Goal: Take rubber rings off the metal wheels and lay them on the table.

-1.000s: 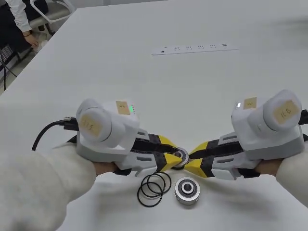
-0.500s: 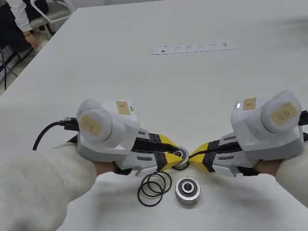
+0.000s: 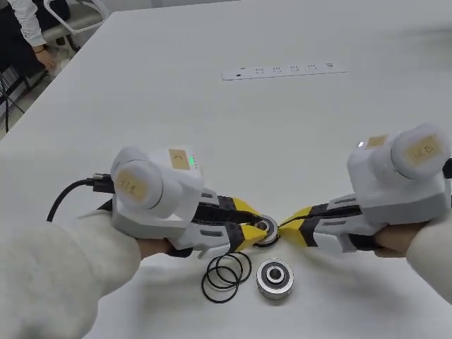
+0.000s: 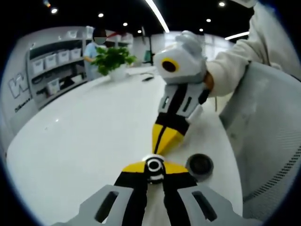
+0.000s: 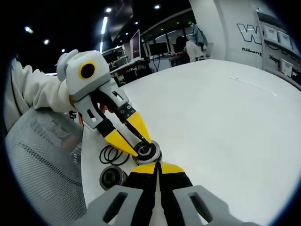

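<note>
My left gripper (image 3: 258, 231) is shut on a small metal wheel (image 3: 267, 229) held just above the white table (image 3: 212, 141). My right gripper (image 3: 284, 226) comes in from the right, jaws shut, tips pinched on the dark rubber ring at that wheel's rim. In the right gripper view the shut tips (image 5: 159, 165) meet the wheel (image 5: 147, 150). The left gripper view has the wheel (image 4: 154, 164) between its own yellow jaws. A second wheel (image 3: 275, 277) lies flat near the front edge. Beside it lie three loose black rubber rings (image 3: 226, 270), overlapping.
A white power strip (image 3: 286, 70) lies far back on the table. A person (image 3: 32, 28) sits by a chair at the far left corner. A black cable (image 3: 67, 192) runs off the left gripper.
The right gripper's jaws have narrowed to shut at the wheel's rim, and its body has lifted and tilted up to the right. The left gripper and the wheel have stayed put.
</note>
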`<action>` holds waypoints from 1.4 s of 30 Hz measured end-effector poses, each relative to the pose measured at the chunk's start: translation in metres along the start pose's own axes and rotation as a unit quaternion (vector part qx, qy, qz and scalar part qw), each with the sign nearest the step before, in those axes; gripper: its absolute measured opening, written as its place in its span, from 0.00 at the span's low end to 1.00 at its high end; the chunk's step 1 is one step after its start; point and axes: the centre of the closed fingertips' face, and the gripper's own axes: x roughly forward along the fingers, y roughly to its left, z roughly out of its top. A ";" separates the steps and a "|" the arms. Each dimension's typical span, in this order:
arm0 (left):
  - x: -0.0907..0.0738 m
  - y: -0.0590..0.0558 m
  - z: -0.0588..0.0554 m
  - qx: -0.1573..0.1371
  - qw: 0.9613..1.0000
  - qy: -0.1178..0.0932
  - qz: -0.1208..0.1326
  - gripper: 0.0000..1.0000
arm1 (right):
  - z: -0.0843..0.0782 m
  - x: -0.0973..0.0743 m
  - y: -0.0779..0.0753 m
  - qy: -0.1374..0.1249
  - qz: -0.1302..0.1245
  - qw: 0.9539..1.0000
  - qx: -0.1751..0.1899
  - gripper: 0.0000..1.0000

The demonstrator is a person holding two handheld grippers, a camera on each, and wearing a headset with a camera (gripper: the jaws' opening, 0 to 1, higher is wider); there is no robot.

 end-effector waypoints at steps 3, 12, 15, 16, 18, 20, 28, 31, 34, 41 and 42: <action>0.000 0.000 0.000 -0.001 1.000 -0.001 0.000 0.13 | 0.001 0.000 -0.002 -0.005 -0.001 1.000 0.014 0.00; 0.000 0.000 0.000 -0.001 1.000 -0.003 0.001 0.13 | 0.007 -0.002 0.002 -0.021 0.006 0.998 0.058 0.00; 0.000 0.000 -0.001 0.001 1.000 -0.004 0.001 0.13 | 0.007 -0.002 0.005 -0.021 0.009 0.998 0.065 0.00; 0.000 0.000 -0.001 0.001 1.000 -0.004 0.001 0.13 | 0.007 -0.002 0.005 -0.020 0.009 0.998 0.065 0.00; 0.000 0.000 -0.001 0.002 1.000 -0.005 0.001 0.13 | 0.008 -0.002 0.006 -0.019 0.009 0.998 0.065 0.00; 0.000 0.000 -0.001 0.001 1.000 -0.006 0.001 0.13 | 0.008 -0.002 0.007 -0.019 0.010 0.997 0.067 0.00; 0.001 0.000 -0.001 0.003 1.000 -0.006 0.002 0.12 | 0.010 -0.003 0.010 -0.020 0.011 0.998 0.066 0.00; 0.001 -0.001 -0.001 0.003 1.000 -0.006 0.001 0.12 | 0.010 -0.003 0.010 -0.020 0.012 0.998 0.062 0.00; 0.001 0.000 -0.001 0.004 1.000 -0.006 0.001 0.12 | 0.011 -0.003 0.010 -0.021 0.013 0.998 0.063 0.00; 0.001 0.000 -0.001 0.004 1.000 -0.007 0.001 0.12 | 0.012 -0.003 0.012 -0.023 0.014 0.998 0.061 0.00; 0.001 0.000 0.000 0.004 1.000 -0.007 0.001 0.12 | 0.012 -0.003 0.012 -0.024 0.015 0.998 0.061 0.00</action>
